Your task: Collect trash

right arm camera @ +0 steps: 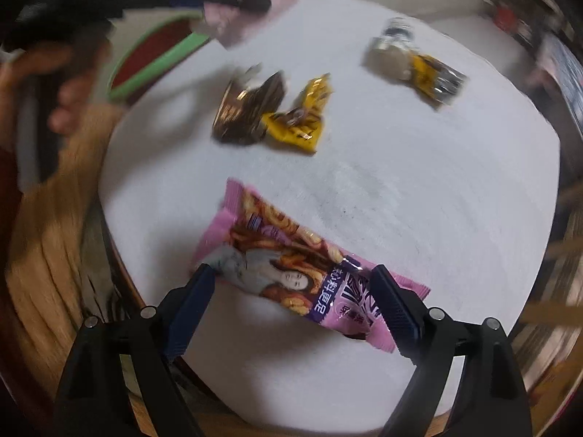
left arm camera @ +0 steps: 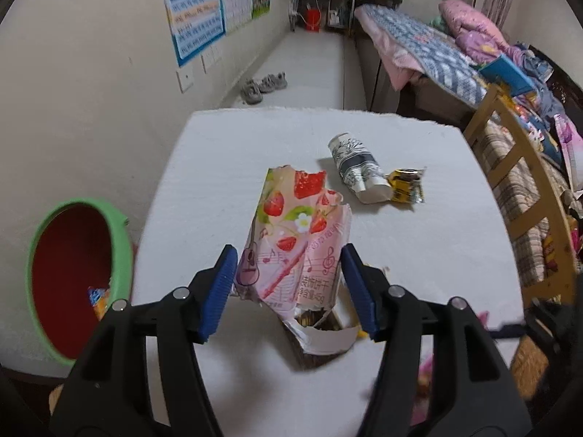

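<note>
My left gripper (left arm camera: 288,258) is shut on a pink strawberry-print wrapper (left arm camera: 298,240) and holds it above the white table (left arm camera: 419,255). A crushed paper cup (left arm camera: 357,167) and a yellow wrapper (left arm camera: 406,184) lie farther back. My right gripper (right arm camera: 291,291) is wide around a pink snack packet (right arm camera: 291,273) near the table's front edge; its jaws straddle it and I cannot tell if they grip. A brown wrapper (right arm camera: 247,109) and a yellow wrapper (right arm camera: 302,116) lie mid-table. The green bin with red inside (left arm camera: 76,276) stands left of the table and also shows in the right wrist view (right arm camera: 153,62).
A wooden chair (left arm camera: 517,189) and a cluttered bed (left arm camera: 437,47) stand to the right. Shoes (left arm camera: 262,85) lie on the floor beyond. The bin holds a small wrapper (left arm camera: 98,300). The left gripper and hand (right arm camera: 73,73) show at upper left in the right wrist view.
</note>
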{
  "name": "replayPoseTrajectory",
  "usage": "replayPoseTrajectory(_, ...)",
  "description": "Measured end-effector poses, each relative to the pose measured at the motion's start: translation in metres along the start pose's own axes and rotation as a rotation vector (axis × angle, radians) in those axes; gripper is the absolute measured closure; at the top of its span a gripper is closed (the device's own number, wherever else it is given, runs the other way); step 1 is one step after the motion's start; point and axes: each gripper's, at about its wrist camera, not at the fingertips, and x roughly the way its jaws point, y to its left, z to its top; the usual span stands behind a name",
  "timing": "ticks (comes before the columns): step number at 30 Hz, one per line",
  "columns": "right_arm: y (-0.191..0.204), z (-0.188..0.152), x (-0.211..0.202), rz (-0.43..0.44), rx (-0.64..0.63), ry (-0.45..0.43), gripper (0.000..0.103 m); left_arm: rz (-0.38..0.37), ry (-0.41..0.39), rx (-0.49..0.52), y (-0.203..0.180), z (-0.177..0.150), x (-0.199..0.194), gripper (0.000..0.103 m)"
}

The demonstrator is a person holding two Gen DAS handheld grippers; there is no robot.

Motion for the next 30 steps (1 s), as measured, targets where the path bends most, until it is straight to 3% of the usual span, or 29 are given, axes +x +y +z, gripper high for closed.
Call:
replayPoseTrajectory(3, 0.004, 0.002, 0.005, -0.014, -0.106, 0.061, 0.019, -0.008, -0.004, -0.032, 0.004, -0.009, -0.014, 0.045)
replayPoseTrajectory(5, 0.006, 0.001, 0.008, -0.016, -0.14, 0.094, 0.037, -0.016, -0.006, -0.046, 0.004, -0.017, -0.022, 0.045)
replayPoseTrajectory(6, 0.004, 0.002, 0.01, 0.006, -0.133, 0.112, 0.056, -0.014, -0.008, -0.044, 0.002, -0.02, -0.023, 0.044)
replayPoseTrajectory(9, -0.003, 0.003, 0.011, 0.026, -0.074, 0.122, 0.062, -0.001, -0.01, -0.026, 0.0, -0.027, -0.028, 0.044)
replayPoseTrajectory(12, -0.008, 0.005, 0.007, 0.067, -0.036, 0.102, 0.06, -0.007, -0.001, -0.035, 0.002, -0.03, -0.028, 0.044)
replayPoseTrajectory(16, -0.007, 0.01, 0.008, 0.107, -0.042, 0.091, 0.035, -0.013, 0.003, -0.049, 0.006, -0.033, -0.028, 0.044)
replayPoseTrajectory(19, -0.005, 0.021, 0.017, 0.052, -0.082, 0.106, 0.034, -0.012, 0.001, -0.054, 0.007, -0.035, -0.03, 0.043)
replayPoseTrajectory(23, -0.01, 0.029, 0.01, 0.118, -0.055, 0.072, 0.033, -0.002, -0.008, -0.059, 0.011, -0.038, -0.035, 0.043)
replayPoseTrajectory(26, -0.013, 0.039, -0.002, 0.118, -0.055, 0.039, 0.029, 0.003, -0.007, -0.068, 0.016, -0.04, -0.037, 0.043)
replayPoseTrajectory(30, -0.017, 0.05, 0.001, 0.03, -0.09, 0.04, 0.023, 0.002, -0.002, -0.088, 0.02, -0.041, -0.036, 0.042)
